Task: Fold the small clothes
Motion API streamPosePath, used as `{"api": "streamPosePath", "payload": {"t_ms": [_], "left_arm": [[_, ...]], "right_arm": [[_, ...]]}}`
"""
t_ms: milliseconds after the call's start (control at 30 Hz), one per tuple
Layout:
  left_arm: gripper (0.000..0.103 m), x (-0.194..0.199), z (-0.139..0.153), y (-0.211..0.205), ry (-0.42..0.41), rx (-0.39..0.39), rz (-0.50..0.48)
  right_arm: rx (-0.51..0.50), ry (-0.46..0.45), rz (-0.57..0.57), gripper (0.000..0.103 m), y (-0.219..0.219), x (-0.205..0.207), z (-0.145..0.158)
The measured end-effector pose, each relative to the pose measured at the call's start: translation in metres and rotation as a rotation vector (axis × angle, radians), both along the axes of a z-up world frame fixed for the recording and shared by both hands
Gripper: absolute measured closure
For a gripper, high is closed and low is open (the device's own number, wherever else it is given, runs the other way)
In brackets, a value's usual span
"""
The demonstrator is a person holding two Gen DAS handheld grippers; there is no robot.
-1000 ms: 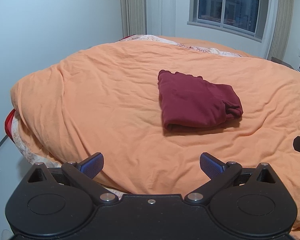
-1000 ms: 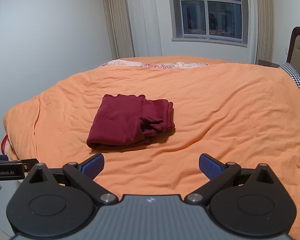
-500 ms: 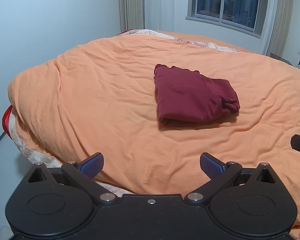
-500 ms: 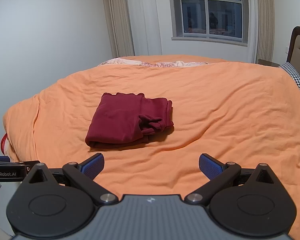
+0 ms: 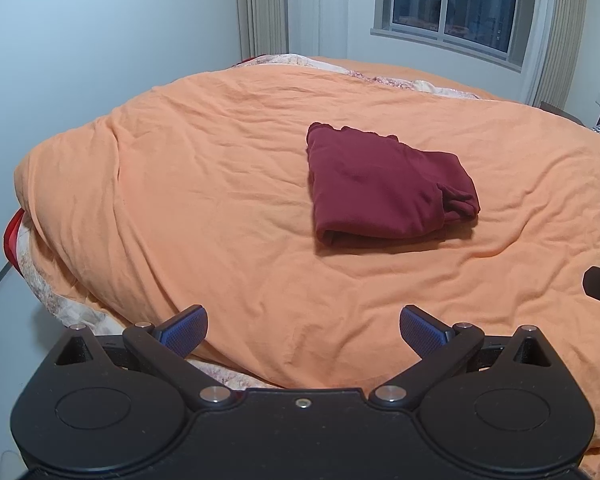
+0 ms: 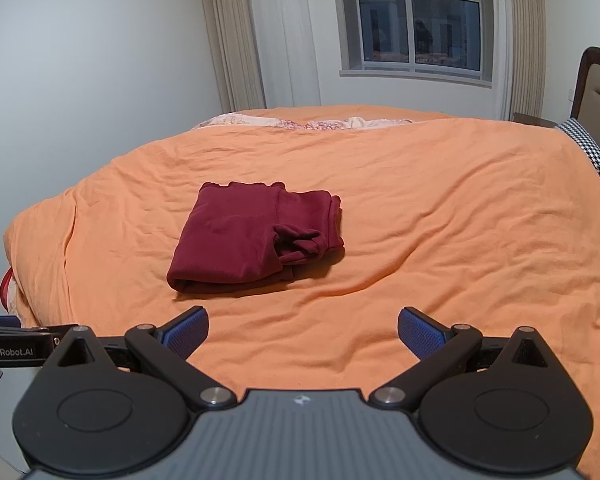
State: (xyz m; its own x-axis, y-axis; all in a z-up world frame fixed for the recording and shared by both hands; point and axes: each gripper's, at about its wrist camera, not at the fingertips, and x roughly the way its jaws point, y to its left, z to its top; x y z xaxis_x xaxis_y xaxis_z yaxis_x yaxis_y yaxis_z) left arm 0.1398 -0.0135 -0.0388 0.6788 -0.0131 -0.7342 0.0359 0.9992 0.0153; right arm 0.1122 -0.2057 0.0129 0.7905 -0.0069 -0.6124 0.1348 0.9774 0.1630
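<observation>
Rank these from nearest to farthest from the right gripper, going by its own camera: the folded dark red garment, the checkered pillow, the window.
Seen from the right gripper:
1. Folded dark red garment: ahead and a little left, lying on the orange duvet.
2. Checkered pillow: far right, by the headboard.
3. Window: in the back wall, beyond the bed.
</observation>
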Motion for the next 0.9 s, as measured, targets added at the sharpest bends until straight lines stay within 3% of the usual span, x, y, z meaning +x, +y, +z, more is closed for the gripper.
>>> {"api": "streamPosePath", "payload": {"t_ms": [900], "left_arm": [[0.001, 0.0055, -0.0025, 0.0010, 0.015, 0.019, -0.002]], "right_arm": [[-0.006, -0.001, 0.008, 0.000, -0.0015, 0.0039, -0.0007]]}}
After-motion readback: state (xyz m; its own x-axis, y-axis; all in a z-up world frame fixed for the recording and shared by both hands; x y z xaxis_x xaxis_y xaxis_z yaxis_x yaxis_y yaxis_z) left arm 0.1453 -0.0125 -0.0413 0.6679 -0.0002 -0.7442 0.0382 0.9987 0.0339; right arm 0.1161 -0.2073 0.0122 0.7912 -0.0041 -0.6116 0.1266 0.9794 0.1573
